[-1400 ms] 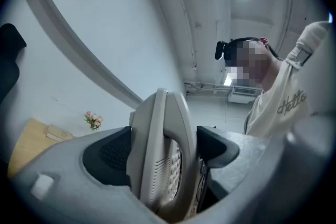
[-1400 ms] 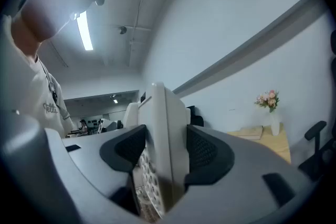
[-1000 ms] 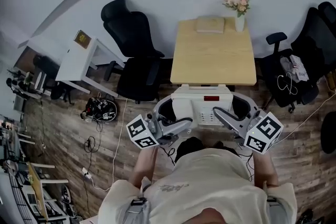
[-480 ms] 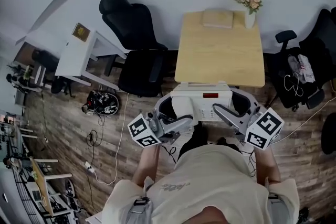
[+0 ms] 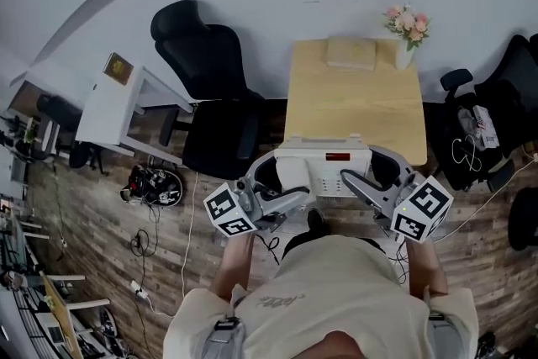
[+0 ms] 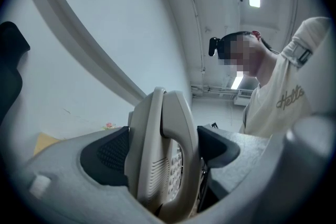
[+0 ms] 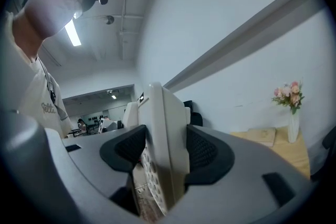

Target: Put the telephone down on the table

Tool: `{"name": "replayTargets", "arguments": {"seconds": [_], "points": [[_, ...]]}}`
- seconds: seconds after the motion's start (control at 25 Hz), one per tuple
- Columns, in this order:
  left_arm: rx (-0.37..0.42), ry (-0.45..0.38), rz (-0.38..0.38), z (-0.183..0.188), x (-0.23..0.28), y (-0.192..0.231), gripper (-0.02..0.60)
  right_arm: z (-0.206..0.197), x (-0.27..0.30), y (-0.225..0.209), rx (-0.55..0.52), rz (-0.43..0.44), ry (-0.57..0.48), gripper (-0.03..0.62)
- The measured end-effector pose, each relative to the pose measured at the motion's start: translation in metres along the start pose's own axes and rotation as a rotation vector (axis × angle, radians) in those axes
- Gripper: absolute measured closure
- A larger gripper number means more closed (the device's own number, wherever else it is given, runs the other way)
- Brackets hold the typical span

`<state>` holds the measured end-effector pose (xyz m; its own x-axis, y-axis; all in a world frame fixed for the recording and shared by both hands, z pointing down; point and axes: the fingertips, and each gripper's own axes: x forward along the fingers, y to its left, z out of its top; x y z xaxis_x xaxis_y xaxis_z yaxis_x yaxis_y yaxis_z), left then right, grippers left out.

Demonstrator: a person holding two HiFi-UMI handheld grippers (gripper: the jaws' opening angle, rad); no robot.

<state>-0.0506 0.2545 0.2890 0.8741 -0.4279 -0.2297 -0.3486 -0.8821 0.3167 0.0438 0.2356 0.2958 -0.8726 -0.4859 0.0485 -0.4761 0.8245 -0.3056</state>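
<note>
Head view: telephone held level above the floor, worktop just beyond at 12 o'clock.
Left gripper and right gripper: jaws clamped on one telephone end each; best to advance both together, lower flat, then release.

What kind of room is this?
Probably an office: there is a black swivel chair, a white desk, a wooden table and a telephone.

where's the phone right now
In the head view the phone is at centre, in front of the person, by the near edge of the table. The left gripper and right gripper clamp its ends.
</note>
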Motion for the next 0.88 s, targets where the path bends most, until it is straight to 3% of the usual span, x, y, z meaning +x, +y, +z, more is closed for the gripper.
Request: {"name": "replayTargets", "arguments": {"seconds": [0.4,0.88], "points": [[-0.075,0.009,-0.079,0.036,-0.048,0.096,0.190,0.004,0.105,-0.012,0.026,-0.103,0.024,0.355],[-0.110,-0.018,-0.107,0.017,-0.058,0.113,0.190,-0.015,0.115,-0.019,0.021,-0.132,0.069,0.355]]}}
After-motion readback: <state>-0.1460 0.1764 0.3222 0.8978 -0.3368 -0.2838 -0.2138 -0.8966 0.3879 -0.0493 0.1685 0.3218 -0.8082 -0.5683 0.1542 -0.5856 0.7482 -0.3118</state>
